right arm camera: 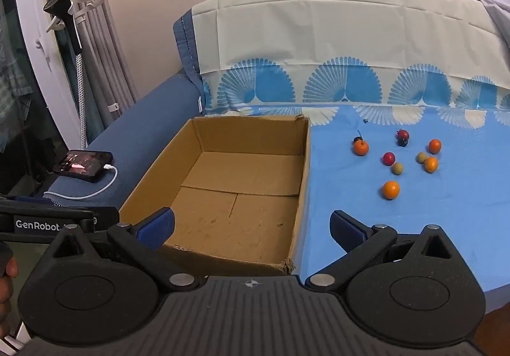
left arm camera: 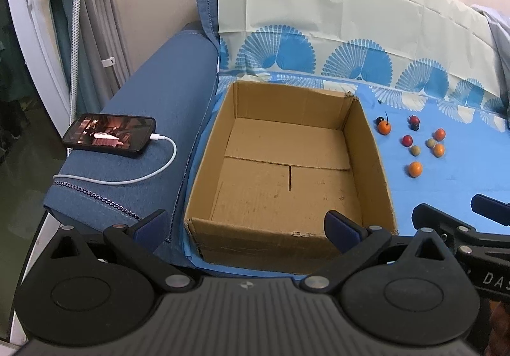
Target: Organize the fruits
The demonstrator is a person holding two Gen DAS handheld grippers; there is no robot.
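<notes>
An open, empty cardboard box [left arm camera: 369, 145] [right arm camera: 304, 164] sits on a blue sheet. To its right lie several small fruits: an orange one nearest me [left arm camera: 415, 169] [right arm camera: 391, 189], a red one [left arm camera: 407, 141] [right arm camera: 389, 158], an orange one with a stem [left arm camera: 384, 127] [right arm camera: 360, 148], two beige ones [right arm camera: 397, 168] and dark ones at the back [right arm camera: 402, 135]. My left gripper [left arm camera: 247, 227] is open and empty at the box's near wall. My right gripper [right arm camera: 251, 228] is open and empty over the box's near right corner, short of the fruits.
A phone [left arm camera: 110, 134] [right arm camera: 83, 164] on a white charging cable lies on the blue sofa arm left of the box. A patterned cloth [right arm camera: 334, 37] covers the backrest. A garment steamer [right arm camera: 68, 21] and curtains stand at the left. The right gripper's body [left arm camera: 459, 235] shows beside the box.
</notes>
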